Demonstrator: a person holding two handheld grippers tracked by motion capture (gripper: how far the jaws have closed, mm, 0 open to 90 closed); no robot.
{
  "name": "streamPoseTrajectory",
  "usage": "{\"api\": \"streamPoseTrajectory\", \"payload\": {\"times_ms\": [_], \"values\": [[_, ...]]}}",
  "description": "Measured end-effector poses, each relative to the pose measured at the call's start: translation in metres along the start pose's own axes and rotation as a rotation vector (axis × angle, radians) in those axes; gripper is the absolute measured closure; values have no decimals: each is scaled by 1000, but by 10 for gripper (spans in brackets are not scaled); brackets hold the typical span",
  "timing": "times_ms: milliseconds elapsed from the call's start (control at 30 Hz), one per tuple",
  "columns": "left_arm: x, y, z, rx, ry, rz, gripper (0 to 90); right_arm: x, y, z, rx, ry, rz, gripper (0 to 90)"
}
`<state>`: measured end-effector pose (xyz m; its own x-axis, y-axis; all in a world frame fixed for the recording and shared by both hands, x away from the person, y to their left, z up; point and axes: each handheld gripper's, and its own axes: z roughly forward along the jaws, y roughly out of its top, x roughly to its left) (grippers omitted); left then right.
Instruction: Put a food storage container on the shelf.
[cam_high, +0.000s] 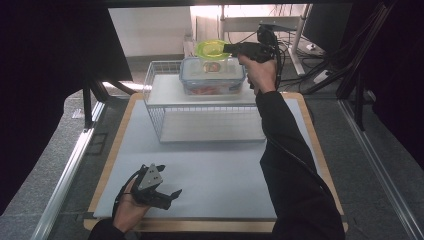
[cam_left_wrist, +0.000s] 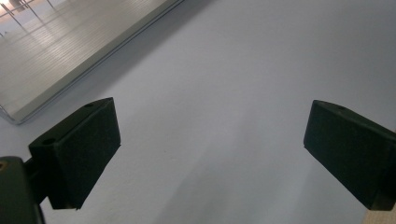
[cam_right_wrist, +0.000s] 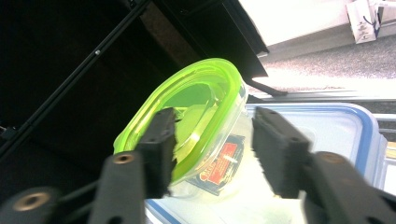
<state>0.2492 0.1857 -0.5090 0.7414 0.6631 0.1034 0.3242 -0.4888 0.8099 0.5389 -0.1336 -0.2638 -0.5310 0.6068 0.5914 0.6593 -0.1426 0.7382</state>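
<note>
A small clear tub with a lime-green lid (cam_high: 212, 50) sits tilted on top of a larger clear box with a blue-rimmed lid (cam_high: 212, 75), which stands on the upper shelf of a white wire rack (cam_high: 200, 107). My right gripper (cam_high: 229, 49) reaches in from the right at the small tub. In the right gripper view its jaws (cam_right_wrist: 215, 116) stand apart around the near side of the green-lidded tub (cam_right_wrist: 196, 107), the right pad clear of it, over the blue-lidded box (cam_right_wrist: 336, 135). My left gripper (cam_high: 170, 181) rests low over the mat at the front left, open and empty (cam_left_wrist: 210, 140).
A pale grey mat (cam_high: 215, 170) covers the wooden table. The rack's lower shelf (cam_left_wrist: 56, 51) lies just beyond the left gripper. Dark frames, cables and metal rails surround the table, with a black frame post close behind the green tub.
</note>
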Motion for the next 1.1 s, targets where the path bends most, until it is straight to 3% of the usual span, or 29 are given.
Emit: {"api": "streamPoseTrajectory", "payload": {"times_ms": [100, 267, 433, 1100], "values": [[0, 0, 0, 1, 1, 2, 35, 2, 0, -3, -2, 5, -51, 333], [-1, 0, 0, 2, 2, 5, 35, 6, 0, -13, -10, 36, -117, 248], [-1, 1, 0, 2, 4, 7, 35, 9, -7, -24, 6, 12, -198, 178], [-3, 1, 2, -28, -7, -25, 24, 9, -51, -59, 49, -21, -376, 80]]}}
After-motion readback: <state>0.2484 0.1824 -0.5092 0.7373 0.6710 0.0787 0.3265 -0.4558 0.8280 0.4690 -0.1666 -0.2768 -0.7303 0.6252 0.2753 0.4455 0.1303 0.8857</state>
